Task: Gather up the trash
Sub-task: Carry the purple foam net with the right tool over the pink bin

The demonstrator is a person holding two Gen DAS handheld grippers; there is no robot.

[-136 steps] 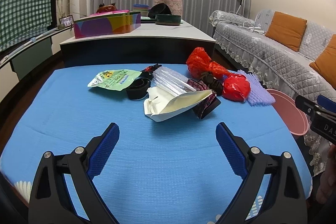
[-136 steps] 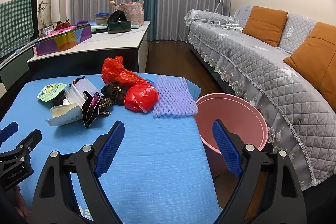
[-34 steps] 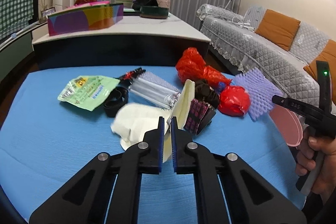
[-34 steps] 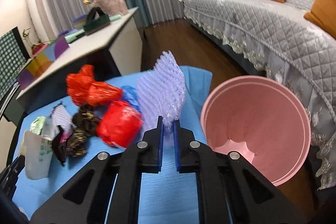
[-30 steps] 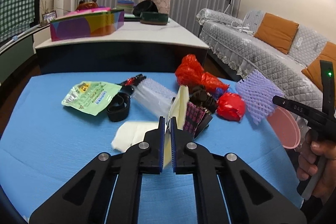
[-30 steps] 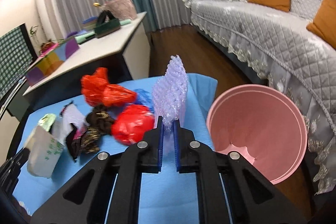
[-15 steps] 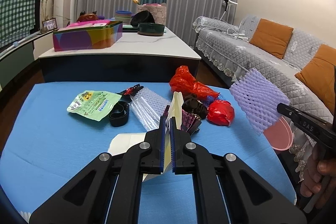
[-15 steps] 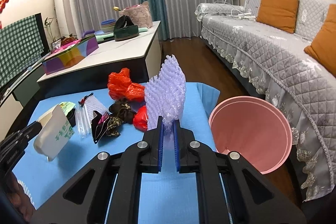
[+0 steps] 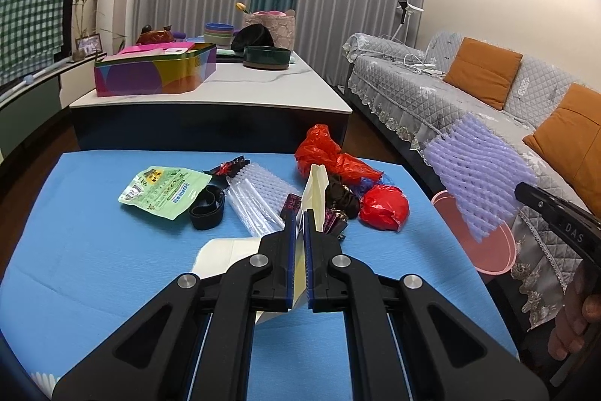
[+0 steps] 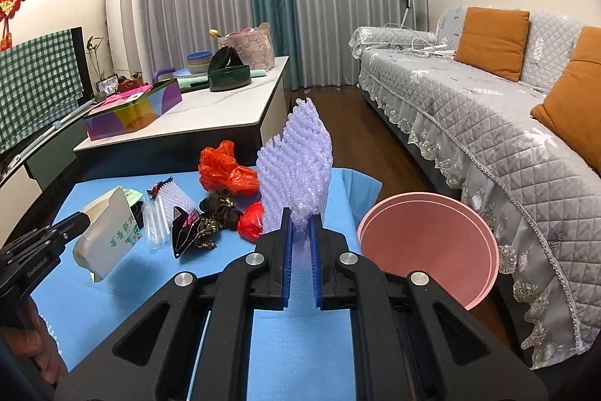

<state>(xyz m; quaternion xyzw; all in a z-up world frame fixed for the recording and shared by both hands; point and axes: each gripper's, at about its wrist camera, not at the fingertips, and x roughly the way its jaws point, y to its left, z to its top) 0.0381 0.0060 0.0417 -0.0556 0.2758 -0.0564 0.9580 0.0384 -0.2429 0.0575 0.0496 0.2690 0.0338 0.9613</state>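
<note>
A: Why does the pink bin (image 10: 428, 243) stand lower right, beside the blue table (image 10: 300, 344)?
B: I think to catch trash.
A: And the 2 tongs?
B: The right gripper (image 10: 300, 235) at center pinches the purple foam net (image 10: 296, 168); the left gripper (image 9: 297, 239) pinches the cream pouch (image 9: 315, 190). Both are lifted, probably to drop in.

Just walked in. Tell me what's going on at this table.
A person is clearing trash off a blue table with a gripper in each hand. The left gripper is shut on a cream paper bag, held off the table. The right gripper is shut on a purple foam net, held up beside the pink bin at the table's edge. Red plastic bags, a green pouch and other wrappers lie uncollected.
</note>
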